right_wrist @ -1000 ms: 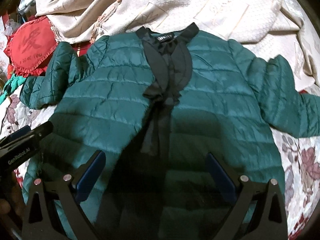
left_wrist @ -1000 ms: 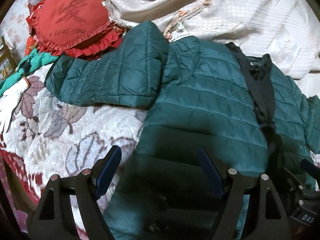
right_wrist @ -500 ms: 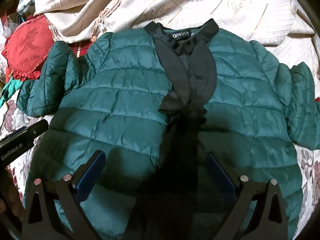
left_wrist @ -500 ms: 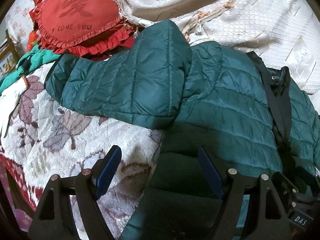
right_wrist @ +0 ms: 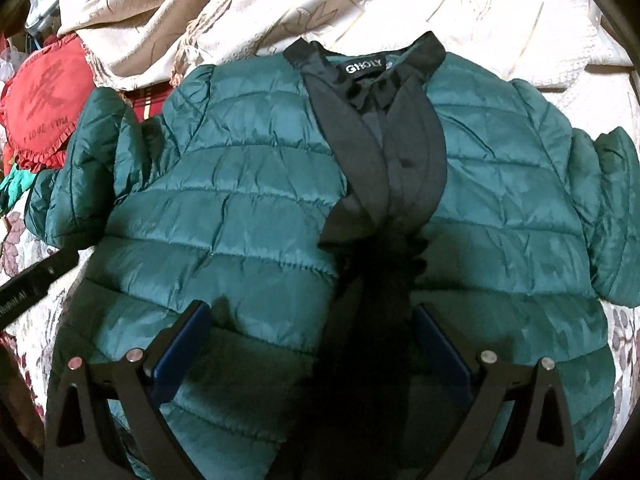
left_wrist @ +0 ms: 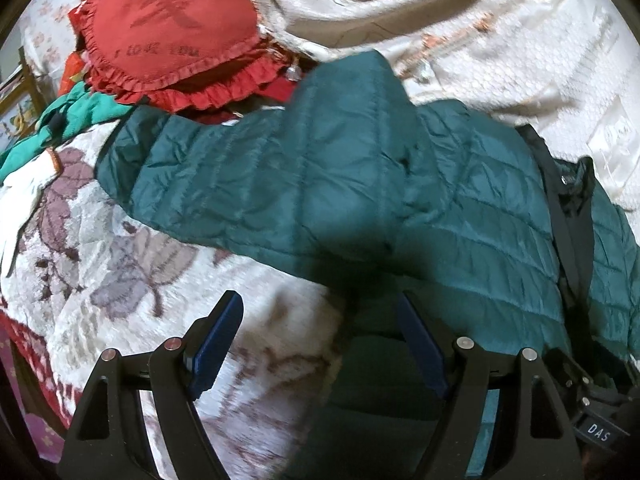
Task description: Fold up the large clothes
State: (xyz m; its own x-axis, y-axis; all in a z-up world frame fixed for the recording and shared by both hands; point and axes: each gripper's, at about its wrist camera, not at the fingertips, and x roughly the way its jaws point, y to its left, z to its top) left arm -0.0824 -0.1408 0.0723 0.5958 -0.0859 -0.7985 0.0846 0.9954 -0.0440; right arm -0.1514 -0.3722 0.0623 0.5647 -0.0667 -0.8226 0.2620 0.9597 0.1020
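A dark green quilted jacket (right_wrist: 248, 208) with a black collar and front band (right_wrist: 380, 128) lies face up and spread out on the bed. Its left sleeve (left_wrist: 248, 184) stretches out sideways over the floral blanket. My left gripper (left_wrist: 320, 312) is open and empty, hovering just short of that sleeve at the jacket's side edge. My right gripper (right_wrist: 312, 320) is open and empty above the jacket's lower front, near the black band. The right sleeve (right_wrist: 612, 216) lies bent along the jacket's far side.
A red heart-shaped frilled cushion (left_wrist: 168, 28) and a bright green cloth (left_wrist: 60, 120) lie beyond the left sleeve. A cream embroidered bedspread (right_wrist: 400, 4) is bunched behind the collar. The floral blanket (left_wrist: 100, 272) covers the bed. The left gripper's body (right_wrist: 36, 280) shows at the right view's left edge.
Both grippers have moved forward toward the jacket. The left one has shifted left toward the sleeve; the right one has come closer to the collar. Both stay open.
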